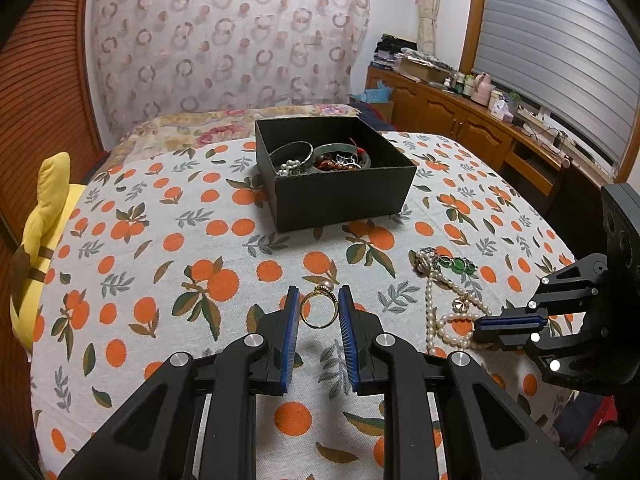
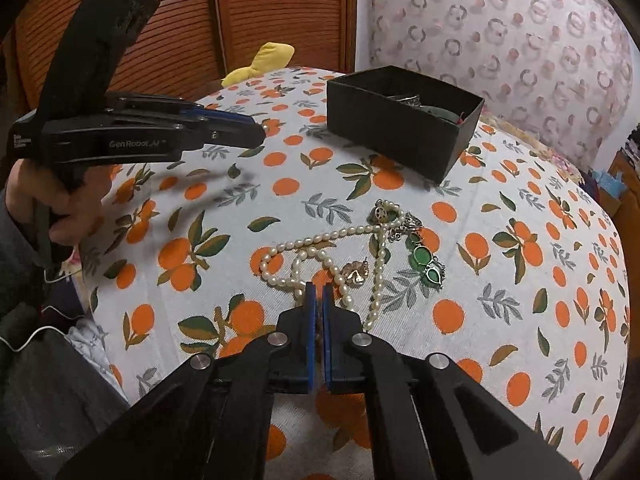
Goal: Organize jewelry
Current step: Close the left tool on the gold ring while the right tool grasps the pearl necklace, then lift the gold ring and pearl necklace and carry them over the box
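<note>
My left gripper (image 1: 319,294) is shut on a gold ring with a pearl (image 1: 319,307) and holds it above the tablecloth; in the right wrist view it (image 2: 256,130) hovers at the left. A black box (image 1: 335,168) with bangles and beads stands at the table's far side, also in the right wrist view (image 2: 402,120). A pearl necklace (image 2: 320,258), a gold floral piece (image 2: 356,274) and a green stone pendant (image 2: 424,258) lie in a pile. My right gripper (image 2: 318,290) is nearly closed on a strand of the necklace; it shows in the left wrist view (image 1: 480,326).
An orange-print tablecloth (image 1: 160,240) covers the round table. A yellow plush toy (image 1: 44,236) sits at the left edge. A wooden sideboard with clutter (image 1: 480,116) stands at the right, and a patterned curtain (image 1: 224,40) hangs behind.
</note>
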The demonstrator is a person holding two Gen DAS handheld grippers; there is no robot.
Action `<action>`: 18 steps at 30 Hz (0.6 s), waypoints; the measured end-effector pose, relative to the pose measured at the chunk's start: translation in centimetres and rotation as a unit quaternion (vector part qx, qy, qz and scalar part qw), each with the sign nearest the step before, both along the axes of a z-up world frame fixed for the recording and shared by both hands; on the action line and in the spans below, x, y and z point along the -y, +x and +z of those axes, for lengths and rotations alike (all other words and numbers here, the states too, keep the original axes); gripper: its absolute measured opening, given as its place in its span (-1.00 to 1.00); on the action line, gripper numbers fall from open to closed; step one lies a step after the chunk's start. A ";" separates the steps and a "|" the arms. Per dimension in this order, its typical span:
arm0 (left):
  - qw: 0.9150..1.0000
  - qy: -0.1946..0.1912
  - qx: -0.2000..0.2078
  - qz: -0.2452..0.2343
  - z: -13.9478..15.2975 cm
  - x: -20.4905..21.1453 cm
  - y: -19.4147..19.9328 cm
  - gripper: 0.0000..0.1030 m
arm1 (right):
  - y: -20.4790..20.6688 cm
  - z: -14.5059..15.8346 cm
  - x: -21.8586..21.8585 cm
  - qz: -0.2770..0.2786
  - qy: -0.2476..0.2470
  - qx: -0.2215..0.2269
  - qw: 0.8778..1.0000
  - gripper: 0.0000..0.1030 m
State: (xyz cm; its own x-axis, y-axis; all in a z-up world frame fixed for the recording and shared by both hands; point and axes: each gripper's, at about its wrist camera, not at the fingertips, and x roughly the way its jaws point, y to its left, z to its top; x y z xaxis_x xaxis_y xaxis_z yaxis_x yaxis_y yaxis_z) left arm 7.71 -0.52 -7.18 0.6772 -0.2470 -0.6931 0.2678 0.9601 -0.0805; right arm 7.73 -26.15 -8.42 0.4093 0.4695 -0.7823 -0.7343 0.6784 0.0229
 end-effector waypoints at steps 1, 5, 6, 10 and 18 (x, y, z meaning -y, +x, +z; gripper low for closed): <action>1.000 0.000 0.000 0.000 0.0 0.0 0.0 -0.64 | 0.0 0.0 0.0 0.001 -0.002 0.000 1.000 -0.91; 1.000 0.000 0.000 0.000 0.0 0.0 0.0 -0.64 | 0.0 -0.2 -0.2 0.005 -0.011 0.002 1.000 -0.72; 1.000 0.000 0.000 0.000 0.0 0.0 0.0 -0.64 | 0.0 -0.2 -0.2 0.006 -0.013 0.002 1.000 -0.69; 1.000 0.000 0.000 -0.001 0.1 0.0 -0.1 -0.64 | 0.1 -0.2 -0.8 0.012 -0.020 0.007 1.000 -0.64; 1.000 0.000 0.000 0.000 0.0 0.0 0.0 -0.64 | 0.0 -0.1 -1.2 0.027 -0.010 0.001 1.000 -0.90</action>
